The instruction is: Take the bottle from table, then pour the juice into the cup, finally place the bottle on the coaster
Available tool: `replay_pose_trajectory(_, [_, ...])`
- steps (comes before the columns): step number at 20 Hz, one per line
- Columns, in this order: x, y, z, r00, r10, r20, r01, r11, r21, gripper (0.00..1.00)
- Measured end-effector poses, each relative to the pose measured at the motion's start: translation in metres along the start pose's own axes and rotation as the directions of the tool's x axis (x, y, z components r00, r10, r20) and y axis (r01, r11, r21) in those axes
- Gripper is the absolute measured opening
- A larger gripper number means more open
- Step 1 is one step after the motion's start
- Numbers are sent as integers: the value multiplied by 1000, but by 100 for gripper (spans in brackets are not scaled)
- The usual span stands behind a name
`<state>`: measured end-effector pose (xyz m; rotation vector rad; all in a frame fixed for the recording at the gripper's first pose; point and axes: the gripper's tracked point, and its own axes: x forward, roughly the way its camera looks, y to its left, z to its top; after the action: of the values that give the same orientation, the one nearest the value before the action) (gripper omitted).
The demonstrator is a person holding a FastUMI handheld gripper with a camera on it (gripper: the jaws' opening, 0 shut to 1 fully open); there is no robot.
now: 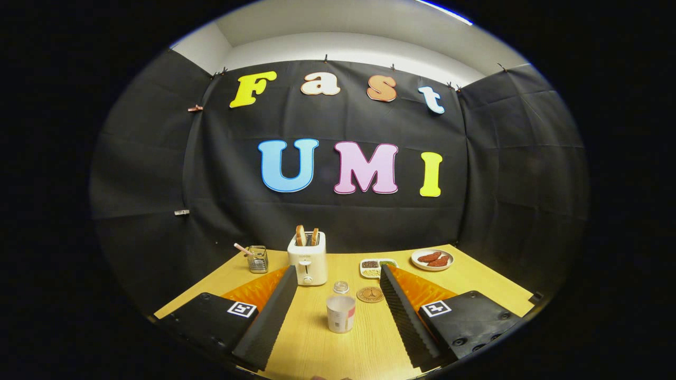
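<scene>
A small bottle (340, 313) with a white label stands upright on the wooden table (317, 343), between my fingers and slightly ahead of their tips. Just behind it stands a small clear cup (341, 287). A round brown coaster (370, 294) lies flat to the right of the cup, close to my right finger. My gripper (336, 282) is open wide, with one finger on each side of the bottle and touching nothing.
A white toaster (307, 258) with two slices of bread stands beyond the cup. A glass jar (257, 259) with a stick in it is at the back left. A small divided dish (376, 267) and a plate of meat (432, 259) sit at the back right.
</scene>
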<state>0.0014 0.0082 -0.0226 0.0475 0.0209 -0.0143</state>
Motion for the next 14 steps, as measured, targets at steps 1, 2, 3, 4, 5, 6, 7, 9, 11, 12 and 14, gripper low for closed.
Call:
replay_pose_trajectory(1, [0,-4,-5,1000,-13,-8,13,1000,-3,97])
replay_pose_trajectory(2, [0,-5,-9,1000,-17,-14,17,1000,-8,97])
replay_pose_trajectory(3, [0,-3,-10,1000,-14,-17,13,1000,-16,97])
replay_pose_trajectory(4, [1,-3,-13,1000,-13,-21,12,1000,-27,97])
replay_pose_trajectory(5, [0,-3,-17,1000,-12,-26,11,999,-35,97])
replay_pose_trajectory(6, [1,-2,-20,1000,-6,-29,5,999,-39,97])
replay_pose_trajectory(7, [2,0,-23,999,-3,-32,2,999,-40,97])
replay_pose_trajectory(9, [6,2,-32,999,1,-35,-3,999,-37,97])
replay_pose_trajectory(11, [13,2,-45,999,-1,-52,-1,999,-39,97])
replay_pose_trajectory(12, [15,3,-50,998,-3,-55,0,999,-44,97])
replay_pose_trajectory(14, [21,3,-60,998,-6,-64,2,998,-58,97])
